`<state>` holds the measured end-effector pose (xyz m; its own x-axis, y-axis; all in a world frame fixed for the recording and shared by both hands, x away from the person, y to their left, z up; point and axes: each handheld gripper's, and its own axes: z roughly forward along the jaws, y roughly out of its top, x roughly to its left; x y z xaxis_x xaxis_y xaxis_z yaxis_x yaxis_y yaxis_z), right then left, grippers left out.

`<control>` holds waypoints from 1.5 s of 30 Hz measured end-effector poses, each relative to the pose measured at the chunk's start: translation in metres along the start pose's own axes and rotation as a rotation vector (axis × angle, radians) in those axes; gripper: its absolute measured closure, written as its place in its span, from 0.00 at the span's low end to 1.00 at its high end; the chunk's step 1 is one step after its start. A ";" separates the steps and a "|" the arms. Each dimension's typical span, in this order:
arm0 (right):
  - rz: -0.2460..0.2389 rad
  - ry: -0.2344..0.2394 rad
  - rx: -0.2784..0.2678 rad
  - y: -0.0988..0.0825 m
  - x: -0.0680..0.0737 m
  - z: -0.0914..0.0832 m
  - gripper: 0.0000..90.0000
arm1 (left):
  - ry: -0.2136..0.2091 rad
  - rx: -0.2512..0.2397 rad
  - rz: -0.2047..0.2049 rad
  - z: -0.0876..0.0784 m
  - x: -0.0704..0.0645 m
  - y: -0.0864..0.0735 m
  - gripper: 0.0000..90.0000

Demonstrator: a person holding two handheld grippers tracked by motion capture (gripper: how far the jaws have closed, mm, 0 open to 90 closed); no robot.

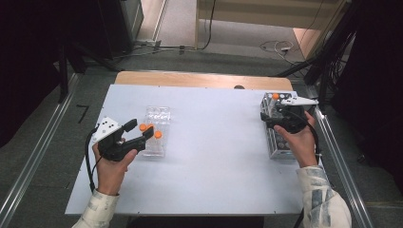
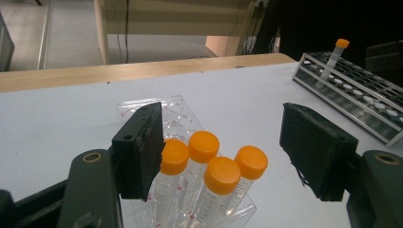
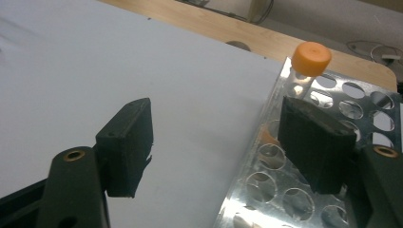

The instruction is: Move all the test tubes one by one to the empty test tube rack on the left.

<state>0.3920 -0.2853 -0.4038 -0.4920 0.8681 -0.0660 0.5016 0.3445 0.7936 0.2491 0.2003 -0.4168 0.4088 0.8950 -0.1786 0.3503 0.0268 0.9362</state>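
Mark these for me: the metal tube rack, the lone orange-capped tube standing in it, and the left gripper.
metal tube rack (image 2: 361, 102), left gripper view, on its perforated top plate.
lone orange-capped tube (image 3: 311, 58), right gripper view, on its orange cap.
left gripper (image 1: 140, 133), high view, midway between its fingertips.

My left gripper (image 1: 140, 132) sits with jaws apart, nothing clamped, and the orange-capped tubes (image 1: 150, 130) in the clear rack (image 1: 157, 118) are right at my jaw tips. My right gripper (image 1: 270, 115) hovers over the metal rack (image 1: 275, 142) at the white table's (image 1: 214, 156) far side, one orange-capped tube (image 1: 275, 96) standing just beyond it; can't tell the jaw gap there.
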 end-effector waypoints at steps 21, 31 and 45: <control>0.062 -0.071 0.037 0.010 -0.044 0.040 0.45 | -0.019 0.004 -0.003 0.001 -0.003 0.000 0.35; 0.081 -0.082 0.028 0.012 -0.050 0.049 0.53 | -0.021 0.008 -0.002 0.003 -0.004 -0.001 0.35; 0.074 -0.069 0.062 0.016 -0.048 0.061 0.72 | -0.025 0.012 -0.001 0.004 -0.005 -0.002 0.35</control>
<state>0.4670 -0.3001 -0.4249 -0.4031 0.9137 -0.0518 0.5784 0.2983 0.7592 0.2498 0.1940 -0.4186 0.4294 0.8836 -0.1867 0.3608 0.0217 0.9324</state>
